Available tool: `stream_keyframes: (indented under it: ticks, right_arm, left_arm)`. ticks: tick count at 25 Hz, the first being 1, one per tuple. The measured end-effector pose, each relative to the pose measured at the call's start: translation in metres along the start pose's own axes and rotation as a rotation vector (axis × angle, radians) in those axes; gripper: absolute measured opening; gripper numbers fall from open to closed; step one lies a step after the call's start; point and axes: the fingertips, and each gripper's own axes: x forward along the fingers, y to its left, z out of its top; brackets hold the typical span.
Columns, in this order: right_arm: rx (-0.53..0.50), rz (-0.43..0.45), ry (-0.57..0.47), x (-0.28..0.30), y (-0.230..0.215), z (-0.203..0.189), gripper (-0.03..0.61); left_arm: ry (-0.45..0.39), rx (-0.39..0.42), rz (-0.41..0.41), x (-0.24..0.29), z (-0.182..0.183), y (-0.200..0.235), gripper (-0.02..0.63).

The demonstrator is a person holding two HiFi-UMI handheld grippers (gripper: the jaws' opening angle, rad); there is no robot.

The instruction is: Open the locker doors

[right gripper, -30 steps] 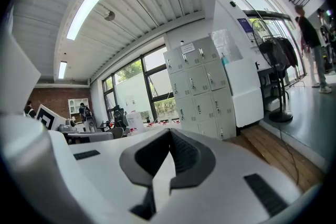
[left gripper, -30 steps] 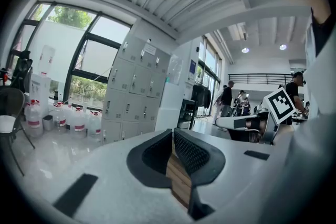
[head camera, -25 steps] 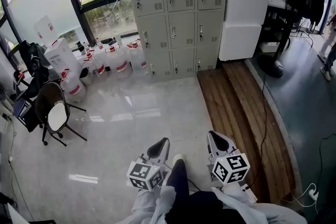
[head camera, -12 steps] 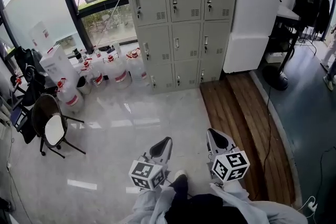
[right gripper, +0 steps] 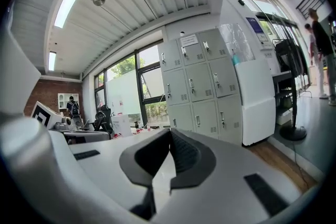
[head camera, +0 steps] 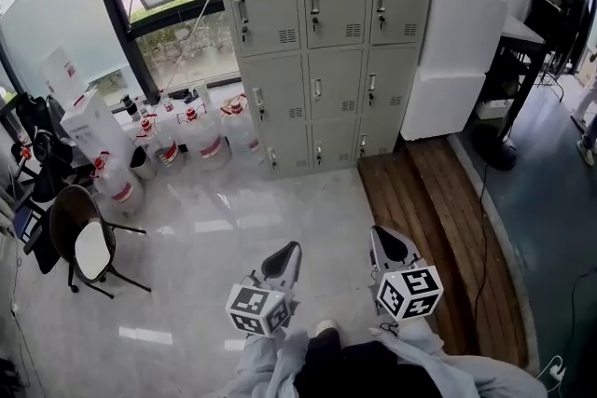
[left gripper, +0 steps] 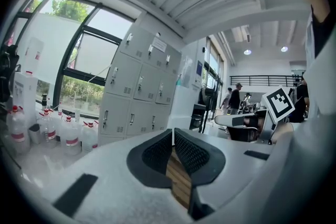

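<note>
A grey bank of lockers (head camera: pixel 317 42) stands against the far wall, three columns wide, every door closed with a small handle. It also shows in the left gripper view as lockers (left gripper: pixel 137 94) and in the right gripper view as lockers (right gripper: pixel 202 89). My left gripper (head camera: pixel 290 250) and right gripper (head camera: pixel 377 235) hang low in front of me, well short of the lockers. Both are shut with nothing between the pads. The left gripper (left gripper: pixel 173 134) and the right gripper (right gripper: pixel 169 134) point toward the lockers from a distance.
Several water jugs (head camera: pixel 201 133) and a white box (head camera: pixel 93 130) sit left of the lockers by the window. A chair (head camera: pixel 79 238) stands at left. A white cabinet (head camera: pixel 457 61) is right of the lockers, with a wooden floor strip (head camera: pixel 420 228) and a cable (head camera: pixel 483 200).
The lockers have drawn nearer and larger in the head view as I walk toward them. Both grippers keep the same place in the view and stay shut.
</note>
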Motion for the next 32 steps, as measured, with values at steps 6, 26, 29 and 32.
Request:
stream_keyframes:
  ticks: [6, 26, 29, 32]
  right_arm:
    - [0.03, -0.011, -0.024, 0.022, -0.005, 0.001, 0.114]
    - [0.009, 0.071, -0.003, 0.089, -0.015, 0.015, 0.201]
    - [0.009, 0.089, 0.005, 0.118, -0.021, 0.018, 0.201]
    - [0.013, 0.1, 0.009, 0.149, -0.032, 0.027, 0.201]
  left_arm:
    - [0.005, 0.003, -0.007, 0.013, 0.001, 0.024, 0.018]
    - [0.016, -0.025, 0.018, 0.058, 0.011, 0.068, 0.018]
    - [0.018, -0.016, 0.025, 0.081, 0.017, 0.086, 0.018]
    - [0.025, -0.009, 0.024, 0.107, 0.026, 0.102, 0.018]
